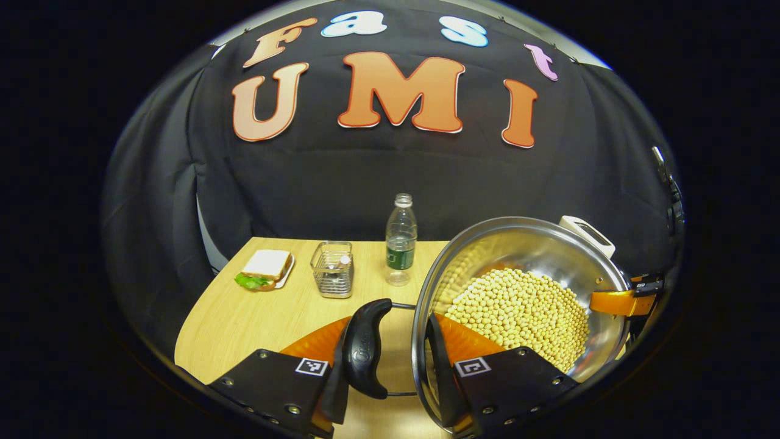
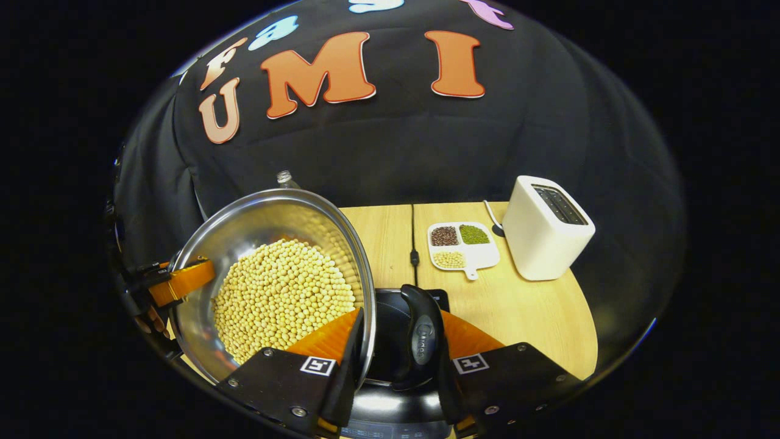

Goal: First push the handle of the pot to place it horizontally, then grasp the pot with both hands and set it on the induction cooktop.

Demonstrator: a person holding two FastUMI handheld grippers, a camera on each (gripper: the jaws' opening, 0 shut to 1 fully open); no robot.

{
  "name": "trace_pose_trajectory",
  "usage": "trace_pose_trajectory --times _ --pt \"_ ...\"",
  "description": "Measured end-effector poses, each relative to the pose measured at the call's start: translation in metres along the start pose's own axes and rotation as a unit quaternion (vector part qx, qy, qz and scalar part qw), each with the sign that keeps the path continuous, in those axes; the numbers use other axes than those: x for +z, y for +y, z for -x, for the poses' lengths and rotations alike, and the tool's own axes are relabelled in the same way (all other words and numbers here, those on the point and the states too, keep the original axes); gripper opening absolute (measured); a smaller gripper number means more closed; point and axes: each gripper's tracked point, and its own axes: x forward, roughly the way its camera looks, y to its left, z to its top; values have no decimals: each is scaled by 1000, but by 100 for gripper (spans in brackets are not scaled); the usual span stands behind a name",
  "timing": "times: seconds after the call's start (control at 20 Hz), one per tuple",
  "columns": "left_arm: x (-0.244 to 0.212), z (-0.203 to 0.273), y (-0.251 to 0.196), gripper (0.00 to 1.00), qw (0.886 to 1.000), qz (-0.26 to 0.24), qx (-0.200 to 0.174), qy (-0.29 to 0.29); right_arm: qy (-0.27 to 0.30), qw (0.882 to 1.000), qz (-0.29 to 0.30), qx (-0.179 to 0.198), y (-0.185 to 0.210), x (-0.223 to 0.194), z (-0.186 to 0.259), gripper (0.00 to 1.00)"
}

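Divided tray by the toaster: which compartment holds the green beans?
On the divided tray, the green beans fill the back compartment nearest the toaster; beside it are dark reddish-brown beans, and pale ones sit in front.

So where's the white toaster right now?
In the right gripper view the white toaster stands at the table's far right, just right of the white divided dish of beans, with the steel pot of soybeans away on the left.

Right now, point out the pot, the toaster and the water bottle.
pot (image 1: 518,244): left gripper view, on the bare steel inner wall above the beans.
toaster (image 2: 539,244): right gripper view, on its white front side.
water bottle (image 1: 400,244): left gripper view, on the middle of its clear body.
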Motion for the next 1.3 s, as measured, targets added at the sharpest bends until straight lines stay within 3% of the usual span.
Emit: trace_pose_trajectory --times 0.15,0.2,0.25,0.4,1.3 --pt "-1 -4 -21 60 1000 -2 -8 1 0 1000 -2 -7 1 -1 4 55" --pt "-2 -5 -27 60 1000 -1 -11 2 0 1000 -1 -9 3 -2 3 51" --pt "-3 -6 -33 60 1000 2 -14 3 1 1000 -2 -12 5 -3 3 55" --pt "-13 -13 -46 60 1000 3 -20 14 6 1000 3 -18 7 -3 3 56" --pt "-79 -63 -79 59 996 -12 -25 86 67 997 -15 -23 -1 -2 11 56"
